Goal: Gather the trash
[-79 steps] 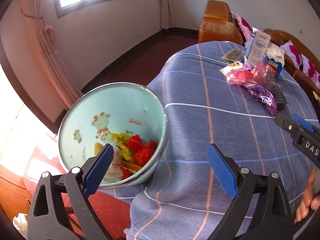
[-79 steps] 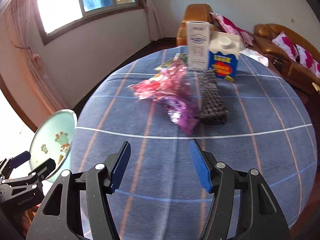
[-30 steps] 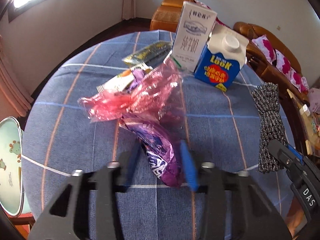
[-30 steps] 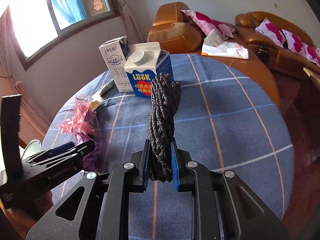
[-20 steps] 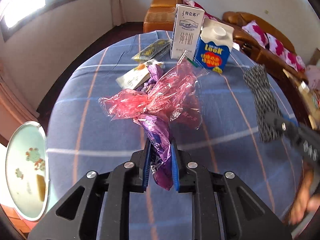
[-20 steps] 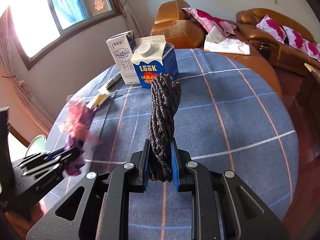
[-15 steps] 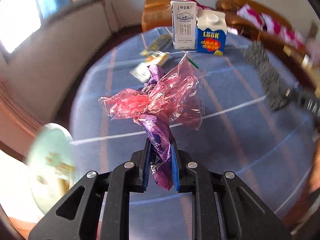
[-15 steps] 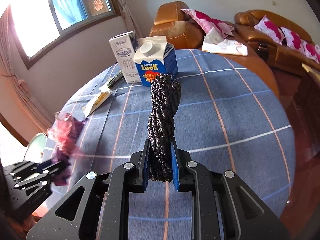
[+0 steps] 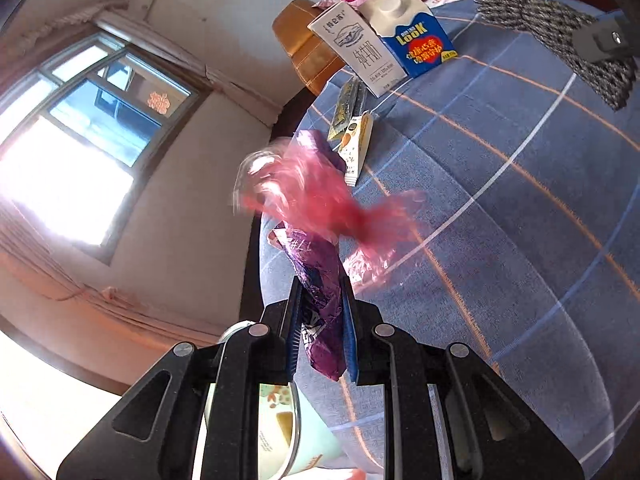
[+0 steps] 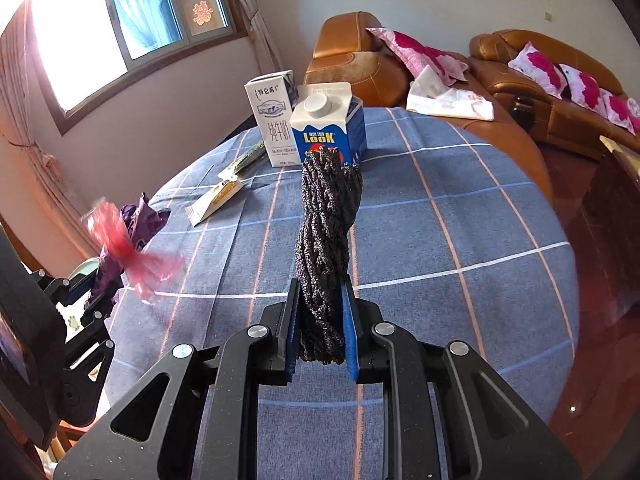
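Observation:
My left gripper (image 9: 320, 332) is shut on a purple foil wrapper (image 9: 320, 280) with a crumpled pink plastic bag (image 9: 320, 204) hanging from it, blurred, held above the table's left edge. The mint-green bin (image 9: 276, 432) sits just under the gripper, mostly hidden by it. My right gripper (image 10: 320, 332) is shut on a bundle of black speckled rope (image 10: 324, 248) held upright over the blue checked tablecloth (image 10: 460, 240). The left gripper and its wrappers (image 10: 124, 240) show at the left of the right wrist view.
A white milk carton (image 10: 274, 116) and a blue LOOK carton (image 10: 328, 128) stand at the table's far side. A yellow snack wrapper (image 10: 214, 198) and a dark green wrapper (image 10: 250, 156) lie near them. Brown sofas (image 10: 540, 80) stand beyond the table.
My left gripper has swung left with the purple wrapper and pink bag, from over the table to above the bin at its edge. My right gripper still holds the rope, nearly unmoved.

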Tool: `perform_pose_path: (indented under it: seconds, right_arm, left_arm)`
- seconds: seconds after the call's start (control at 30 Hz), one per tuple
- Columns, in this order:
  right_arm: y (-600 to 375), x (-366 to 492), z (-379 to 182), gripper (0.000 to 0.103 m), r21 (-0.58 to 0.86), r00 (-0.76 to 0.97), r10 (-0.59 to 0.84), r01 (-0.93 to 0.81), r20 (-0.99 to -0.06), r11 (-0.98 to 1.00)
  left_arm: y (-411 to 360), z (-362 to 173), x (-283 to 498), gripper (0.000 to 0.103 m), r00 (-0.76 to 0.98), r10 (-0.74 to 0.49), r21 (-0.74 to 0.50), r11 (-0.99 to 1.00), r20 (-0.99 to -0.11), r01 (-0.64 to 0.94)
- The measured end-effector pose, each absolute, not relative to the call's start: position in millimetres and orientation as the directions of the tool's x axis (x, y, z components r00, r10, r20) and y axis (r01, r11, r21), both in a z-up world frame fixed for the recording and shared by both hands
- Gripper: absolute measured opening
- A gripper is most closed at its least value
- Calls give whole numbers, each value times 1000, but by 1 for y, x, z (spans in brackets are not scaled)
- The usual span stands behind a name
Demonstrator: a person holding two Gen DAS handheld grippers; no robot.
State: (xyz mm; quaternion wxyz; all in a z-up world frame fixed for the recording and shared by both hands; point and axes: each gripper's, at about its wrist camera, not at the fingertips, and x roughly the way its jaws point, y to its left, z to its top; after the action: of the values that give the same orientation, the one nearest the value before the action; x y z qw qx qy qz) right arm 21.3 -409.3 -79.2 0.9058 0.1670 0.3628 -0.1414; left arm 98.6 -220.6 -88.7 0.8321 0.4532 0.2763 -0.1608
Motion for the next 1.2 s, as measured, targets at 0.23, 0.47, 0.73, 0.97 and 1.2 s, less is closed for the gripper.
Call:
perform_pose_path:
  seconds: [0.23, 0.47, 0.73, 0.97, 1.2]
  right_arm:
    - [-410, 21, -81, 19, 195, 692, -141, 384, -708, 903]
    - [-407, 21, -85, 19, 175, 677, -149, 386, -721, 906]
    - [-403, 21, -89, 19, 153, 660, -163, 393, -733, 907]
    - [-394, 23, -87, 19, 141, 662, -161, 378, -732, 915]
    - [-393, 22, -90, 19, 130, 653, -169, 383, -738, 914]
  left_arm:
    - [-204, -73, 105, 18, 776, -39, 589, 627, -630, 510]
    - [-199, -68, 109, 18, 777, -43, 572, 651, -628, 499]
    - [-193, -65, 106, 18, 751, -83, 514, 680, -655, 524]
    - [-189, -65, 104, 18, 750, -86, 508, 685, -655, 522]
    - [-186, -64, 105, 18, 752, -87, 505, 690, -654, 519]
